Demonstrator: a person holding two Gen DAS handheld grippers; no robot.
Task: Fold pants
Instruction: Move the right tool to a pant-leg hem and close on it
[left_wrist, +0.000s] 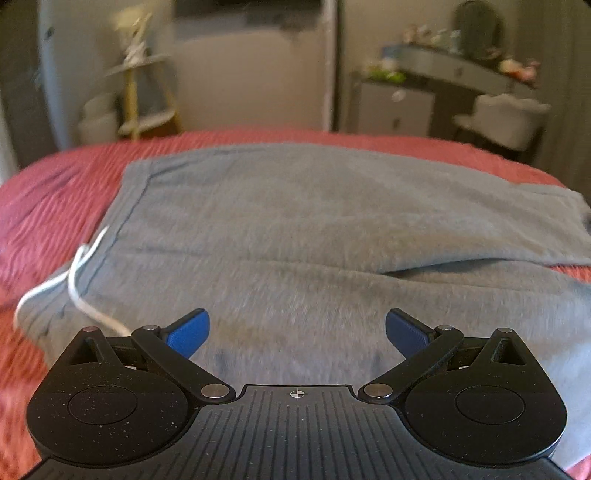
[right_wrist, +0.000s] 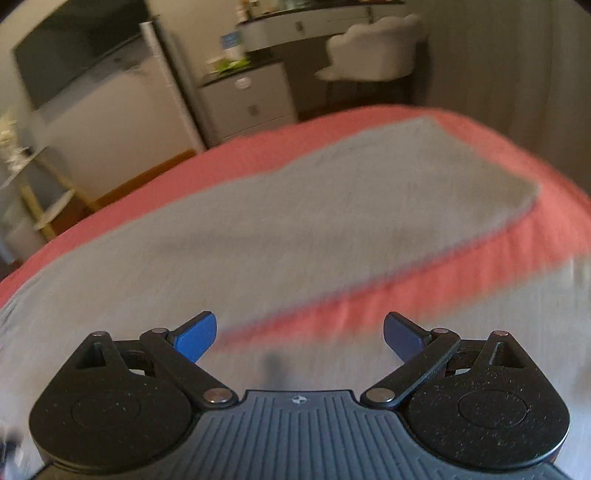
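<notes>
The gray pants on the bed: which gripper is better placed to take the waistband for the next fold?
Probably the left gripper. It is open over the pants, with the waistband and white drawstring just beside it. The right gripper, also open, faces the two legs.

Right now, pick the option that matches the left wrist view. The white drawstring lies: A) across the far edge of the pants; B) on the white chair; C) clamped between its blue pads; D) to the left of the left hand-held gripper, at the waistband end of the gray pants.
D: the white drawstring trails off the gray pants left of the open, empty left hand-held gripper.
</notes>
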